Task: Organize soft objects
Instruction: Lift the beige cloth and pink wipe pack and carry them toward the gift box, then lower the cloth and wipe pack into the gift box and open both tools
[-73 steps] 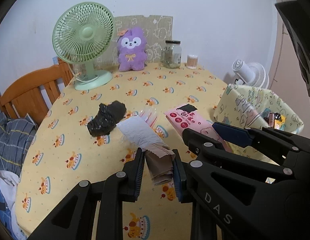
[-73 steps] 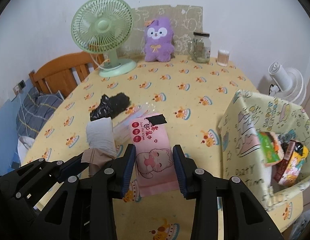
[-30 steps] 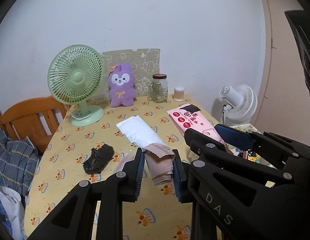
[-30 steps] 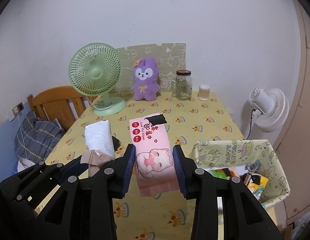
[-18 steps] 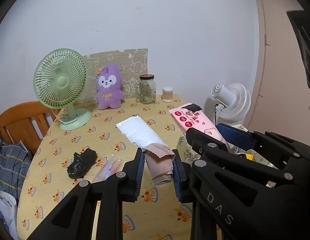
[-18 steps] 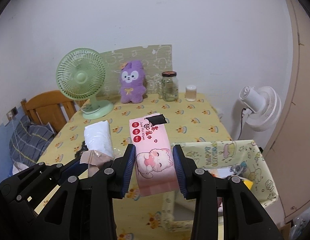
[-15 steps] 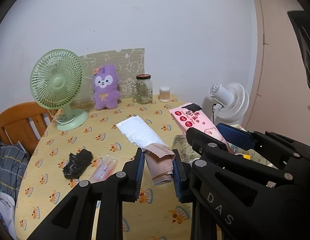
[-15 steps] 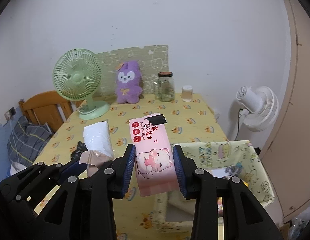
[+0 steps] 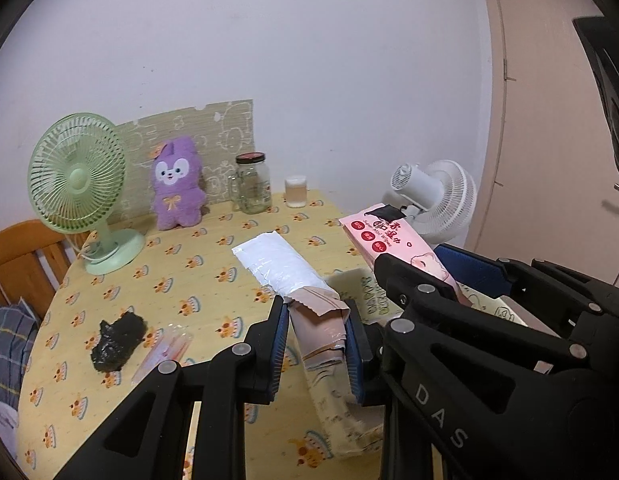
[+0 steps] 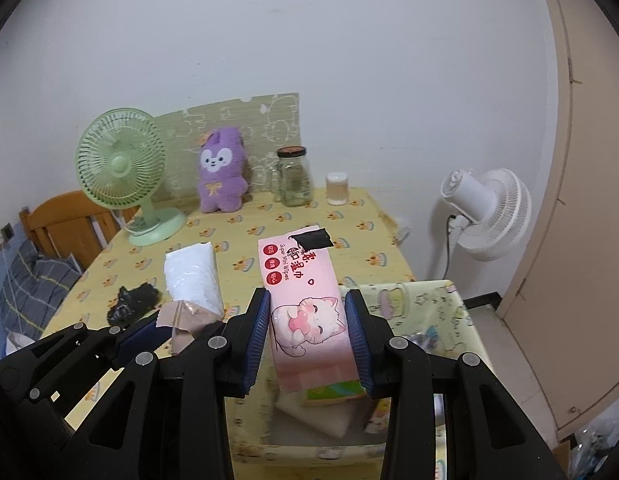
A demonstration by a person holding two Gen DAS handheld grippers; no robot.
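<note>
My left gripper (image 9: pixel 315 330) is shut on a white and tan tissue pack (image 9: pixel 285 270), held above the table's right edge; the pack also shows in the right wrist view (image 10: pixel 195 276). My right gripper (image 10: pixel 307 330) is shut on a pink wet-wipes pack (image 10: pixel 305 300) and holds it over the open yellow fabric basket (image 10: pixel 437 304). The pink pack also shows in the left wrist view (image 9: pixel 389 240), to the right of the tissue pack. A black crumpled soft thing (image 9: pixel 117 338) and a clear pink packet (image 9: pixel 163 354) lie on the yellow tablecloth (image 9: pixel 213 276).
A green desk fan (image 9: pixel 83 196), a purple plush (image 9: pixel 175 190), a glass jar (image 9: pixel 251 184) and a small cup (image 9: pixel 295 192) stand at the table's back. A white floor fan (image 10: pixel 487 214) stands right of the table. A wooden chair (image 10: pixel 65 222) stands left. The basket holds several packets (image 10: pixel 329 394).
Both grippers have lifted their packs off the table and carried them rightward, to above the basket beside the table. The black thing and the clear packet stay on the table.
</note>
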